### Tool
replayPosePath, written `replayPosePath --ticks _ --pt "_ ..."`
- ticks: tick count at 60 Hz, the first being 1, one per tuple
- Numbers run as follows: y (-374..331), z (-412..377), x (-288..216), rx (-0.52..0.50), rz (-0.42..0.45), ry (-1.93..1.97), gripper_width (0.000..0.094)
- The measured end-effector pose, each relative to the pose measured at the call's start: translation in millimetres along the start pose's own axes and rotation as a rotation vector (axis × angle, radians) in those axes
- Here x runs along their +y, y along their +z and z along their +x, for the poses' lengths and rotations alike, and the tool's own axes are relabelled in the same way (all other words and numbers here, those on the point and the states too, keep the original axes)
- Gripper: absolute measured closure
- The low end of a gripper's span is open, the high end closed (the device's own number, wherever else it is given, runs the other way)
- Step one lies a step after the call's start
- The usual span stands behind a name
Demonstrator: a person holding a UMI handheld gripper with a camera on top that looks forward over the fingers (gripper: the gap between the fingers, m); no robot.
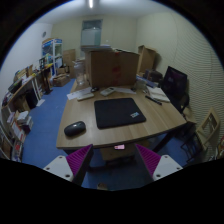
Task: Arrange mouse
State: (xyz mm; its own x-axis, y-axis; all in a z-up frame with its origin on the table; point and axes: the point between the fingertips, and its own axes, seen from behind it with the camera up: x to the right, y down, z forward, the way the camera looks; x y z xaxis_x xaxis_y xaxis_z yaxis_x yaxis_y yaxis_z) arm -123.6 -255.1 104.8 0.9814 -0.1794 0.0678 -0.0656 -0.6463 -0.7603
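A dark grey mouse [75, 128] lies on the wooden table [155, 127], to the left of a black mouse pad [119, 111] and off it. My gripper [112, 160] is well back from the table's front edge and above floor level. Its two fingers with magenta pads [81, 160] stand wide apart with nothing between them. The mouse is beyond the left finger and the pad is straight ahead.
A large cardboard box [111, 68] stands at the table's far end. Papers and a book [157, 95] lie at the right. A black chair [174, 85] is at the right, shelves [22, 100] along the left wall, blue floor around.
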Motion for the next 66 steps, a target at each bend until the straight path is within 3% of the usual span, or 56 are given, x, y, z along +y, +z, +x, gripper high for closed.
replayPosePath --ticks 12,30,39,41,58,63,64,66 --pt "29 -33 -16 -0.114 0.011 -0.013 0.0104" --pt "91 -158 18 -0.334 -0.043 -0.054 0.0109" --pt "129 -187 34 -0.343 -0.078 -0.080 0.0096" --pt "136 -189 24 -0.330 -0.039 -0.096 0.0110" --pt "187 -201 -15 -0.268 0.015 -0.131 0.0122" --pt "197 -204 -26 -0.267 0.034 -0.123 0.0192" --pt "199 -204 -27 -0.266 0.035 -0.121 0.0169" --pt "202 -202 -29 -0.259 0.038 -0.116 0.0276"
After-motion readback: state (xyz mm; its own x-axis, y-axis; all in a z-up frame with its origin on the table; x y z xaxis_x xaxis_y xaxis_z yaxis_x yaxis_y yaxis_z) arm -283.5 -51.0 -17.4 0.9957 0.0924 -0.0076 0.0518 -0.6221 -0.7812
